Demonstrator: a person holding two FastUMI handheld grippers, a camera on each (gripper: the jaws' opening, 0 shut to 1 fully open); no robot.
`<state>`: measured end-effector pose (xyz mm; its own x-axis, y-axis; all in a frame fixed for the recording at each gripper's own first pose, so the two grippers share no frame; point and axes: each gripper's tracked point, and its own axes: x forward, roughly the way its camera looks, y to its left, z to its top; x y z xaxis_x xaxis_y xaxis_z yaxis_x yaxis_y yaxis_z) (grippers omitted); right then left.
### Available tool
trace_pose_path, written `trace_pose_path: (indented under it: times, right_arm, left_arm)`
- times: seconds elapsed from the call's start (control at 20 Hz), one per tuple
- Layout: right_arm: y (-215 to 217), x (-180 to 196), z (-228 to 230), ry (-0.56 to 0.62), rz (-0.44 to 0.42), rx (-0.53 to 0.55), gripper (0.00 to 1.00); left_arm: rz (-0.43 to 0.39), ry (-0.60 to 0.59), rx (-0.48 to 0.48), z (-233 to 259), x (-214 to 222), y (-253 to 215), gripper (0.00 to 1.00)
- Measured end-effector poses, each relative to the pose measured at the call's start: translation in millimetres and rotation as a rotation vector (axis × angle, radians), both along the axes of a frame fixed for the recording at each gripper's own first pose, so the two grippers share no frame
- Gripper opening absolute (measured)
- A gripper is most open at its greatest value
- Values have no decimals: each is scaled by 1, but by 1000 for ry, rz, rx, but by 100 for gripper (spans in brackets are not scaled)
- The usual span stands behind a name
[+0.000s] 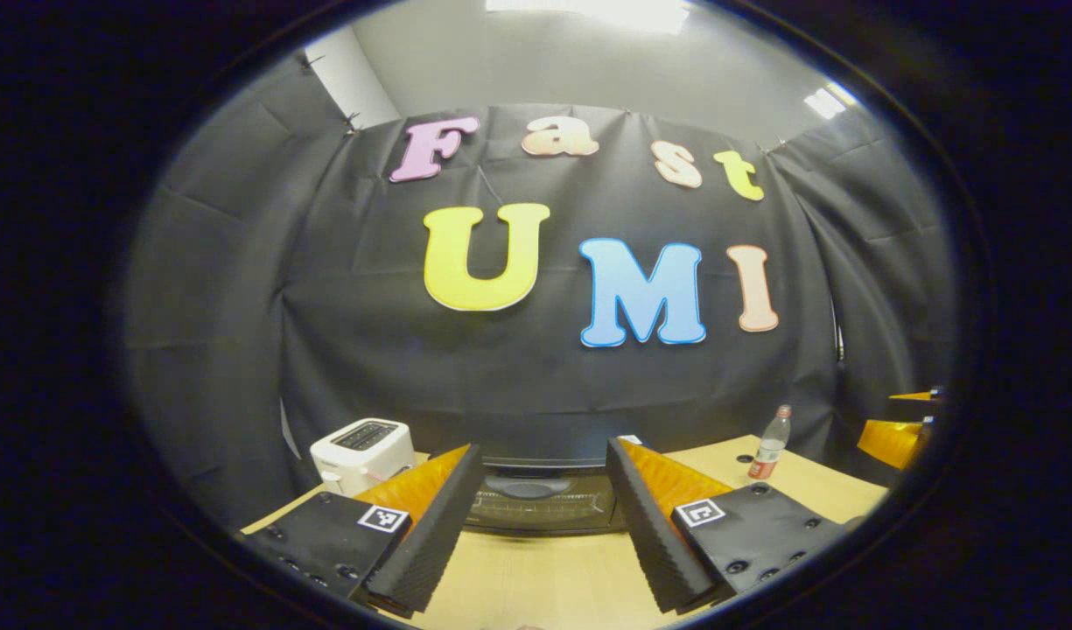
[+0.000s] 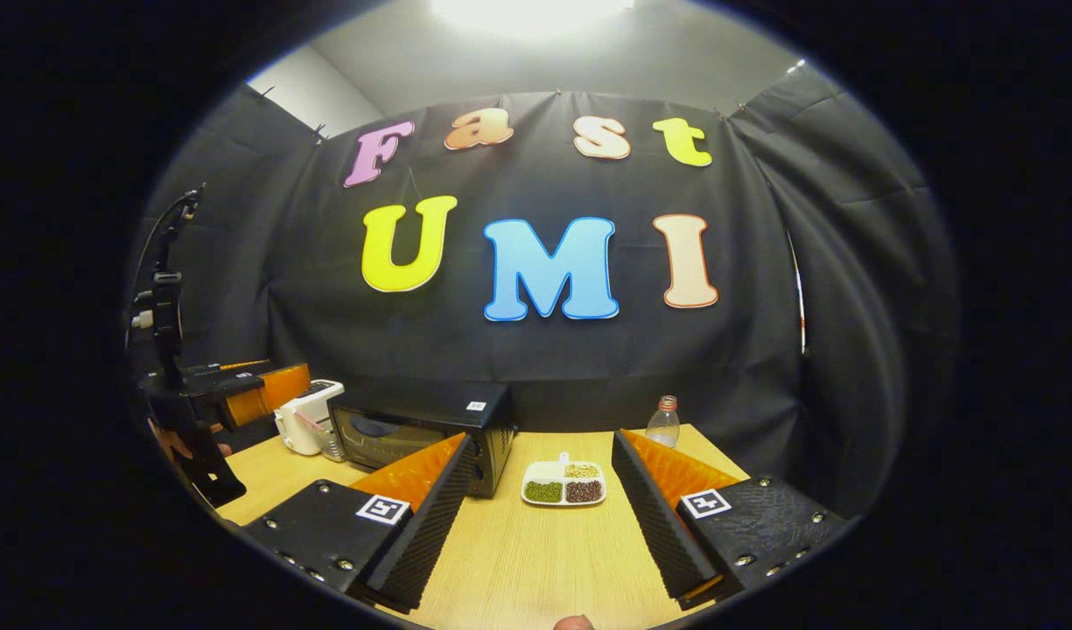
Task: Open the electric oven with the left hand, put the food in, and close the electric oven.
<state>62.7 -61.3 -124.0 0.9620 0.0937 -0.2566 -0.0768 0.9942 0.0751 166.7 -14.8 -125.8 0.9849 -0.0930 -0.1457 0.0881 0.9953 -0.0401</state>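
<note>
With both my left gripper (image 1: 540, 516) and right gripper (image 2: 536, 512) jaws wide and empty, the oven (image 1: 540, 503) sits shut at lower centre, the food tray (image 2: 564, 484) beside it, and I could miss its handle.

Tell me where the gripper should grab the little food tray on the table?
Probably by the near rim of the white divided tray, coming in low from the front with the right gripper. The tray lies flat on the table, its near edge faces the open fingers, and the oven crowds its left side.
</note>
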Motion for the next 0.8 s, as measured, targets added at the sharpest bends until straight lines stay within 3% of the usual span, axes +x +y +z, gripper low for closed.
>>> trace_pose_path:
  times: [0.1, 0.2, 0.25, 0.3, 0.4, 0.8]
  right_arm:
    - [-11, -15, 6, -15, 23, 12, 97]
    - [-20, -30, 13, -24, 42, 18, 97]
    - [-25, -36, 18, -31, 44, 18, 97]
    - [-30, -42, 22, -35, 43, 19, 97]
    - [-35, -54, 27, -42, 43, 30, 97]
    - [-34, -81, 37, -52, 10, 47, 97]
  left_arm:
    - [19, -23, 22, 15, -31, -6, 95]
    - [35, -31, 39, 26, -63, -12, 100]
    - [42, -30, 40, 29, -76, -15, 95]
    - [42, -29, 41, 32, -88, -18, 100]
    - [51, -32, 56, 40, -109, -16, 100]
    - [64, -50, 73, 58, -150, 7, 100]
